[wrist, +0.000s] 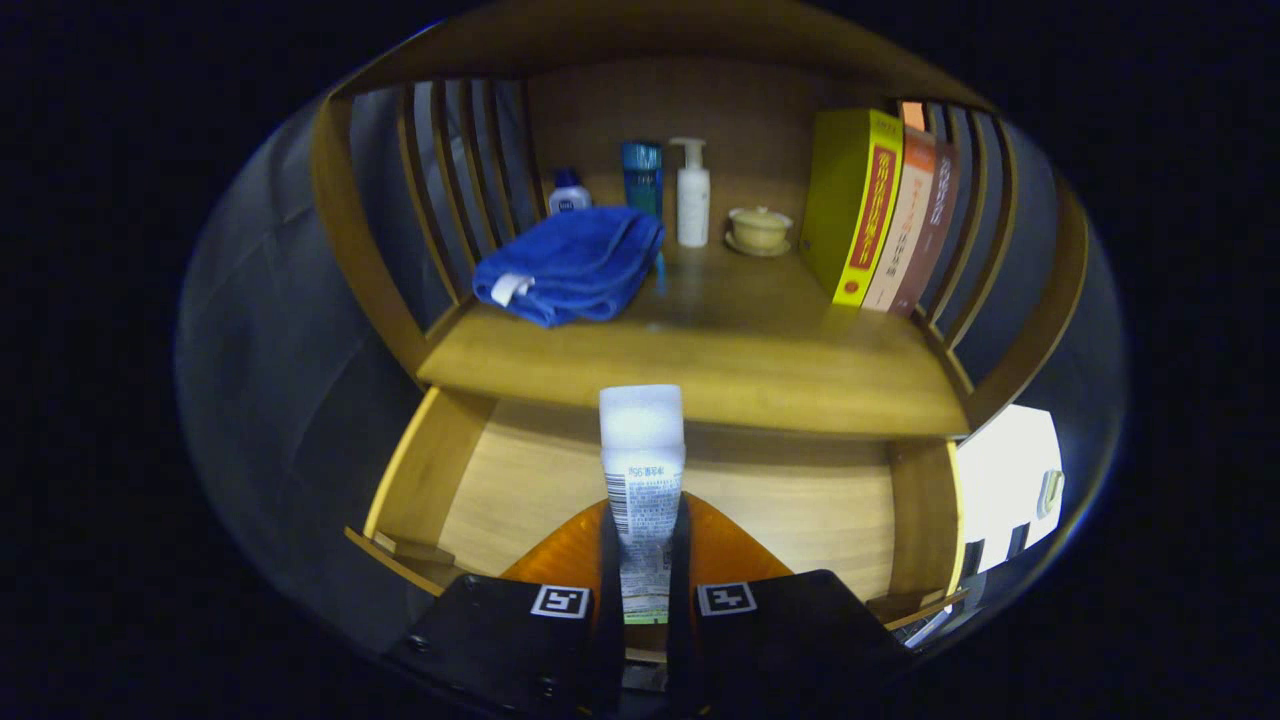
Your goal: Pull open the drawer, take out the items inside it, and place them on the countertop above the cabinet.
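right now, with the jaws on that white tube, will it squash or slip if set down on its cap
The tube looks soft plastic, so the gripper shut on it may dent it. Its smooth skin could slip. The flat cap looks wide enough to stand on, but it is tall, so it may tip.
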A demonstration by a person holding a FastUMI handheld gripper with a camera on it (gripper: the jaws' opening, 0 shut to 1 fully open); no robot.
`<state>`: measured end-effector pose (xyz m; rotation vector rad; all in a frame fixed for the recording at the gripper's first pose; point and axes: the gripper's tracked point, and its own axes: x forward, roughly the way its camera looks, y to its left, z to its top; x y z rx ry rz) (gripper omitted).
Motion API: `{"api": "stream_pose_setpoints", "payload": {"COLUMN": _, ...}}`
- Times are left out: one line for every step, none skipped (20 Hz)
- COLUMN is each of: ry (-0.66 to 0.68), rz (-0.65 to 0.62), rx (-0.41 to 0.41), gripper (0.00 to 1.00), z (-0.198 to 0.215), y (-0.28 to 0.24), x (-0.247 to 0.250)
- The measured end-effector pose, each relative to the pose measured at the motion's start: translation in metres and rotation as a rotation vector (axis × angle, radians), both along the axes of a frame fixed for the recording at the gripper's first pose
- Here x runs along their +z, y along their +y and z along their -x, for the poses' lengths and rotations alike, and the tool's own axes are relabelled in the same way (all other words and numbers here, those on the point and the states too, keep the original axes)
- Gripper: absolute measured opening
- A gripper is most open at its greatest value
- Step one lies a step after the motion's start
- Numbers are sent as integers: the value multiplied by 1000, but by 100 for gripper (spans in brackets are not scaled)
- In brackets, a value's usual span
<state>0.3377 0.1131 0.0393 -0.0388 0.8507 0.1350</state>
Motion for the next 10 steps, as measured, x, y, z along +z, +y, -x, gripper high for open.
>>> {"api": "stream_pose_setpoints", "payload": {"ry": -26, "rz": -9, "rx": -6, "gripper": 25, "z": -5, "y": -1, "x": 14}}
{"api": "stream_pose_setpoints", "payload": {"ry": -49, "rz": -8, "rx": -13, "gripper": 26, "z": -14, "y": -4, "x": 25}}
{"api": "stream_pose_setpoints", "payload": {"ry": -69, "rz": -2, "rx": -28, "gripper": 25, "z": -23, "y": -9, "x": 34}}
{"api": "stream_pose_setpoints", "payload": {"ry": -88, "rz": 3, "rx": -43, "gripper": 26, "z": -33, "y": -12, "x": 39}}
{"api": "stream_pose_setpoints", "payload": {"ry": -105, "rz": 1, "rx": -60, "gripper": 26, "z": -45, "y": -15, "x": 42}}
{"api": "stream_pose_setpoints", "payload": {"ry": -122, "rz": -6, "rx": -82, "gripper": 26, "z": -58, "y": -17, "x": 45}}
{"api": "stream_pose_setpoints", "payload": {"ry": -130, "rz": -9, "rx": -99, "gripper": 25, "z": -68, "y": -19, "x": 44}}
{"api": "stream_pose_setpoints", "payload": {"ry": -130, "rz": -6, "rx": -110, "gripper": 25, "z": -77, "y": -22, "x": 42}}
{"api": "stream_pose_setpoints", "payload": {"ry": -132, "rz": -1, "rx": -116, "gripper": 25, "z": -89, "y": -25, "x": 39}}
{"api": "stream_pose_setpoints", "payload": {"ry": -128, "rz": 6, "rx": -124, "gripper": 26, "z": -100, "y": -26, "x": 36}}
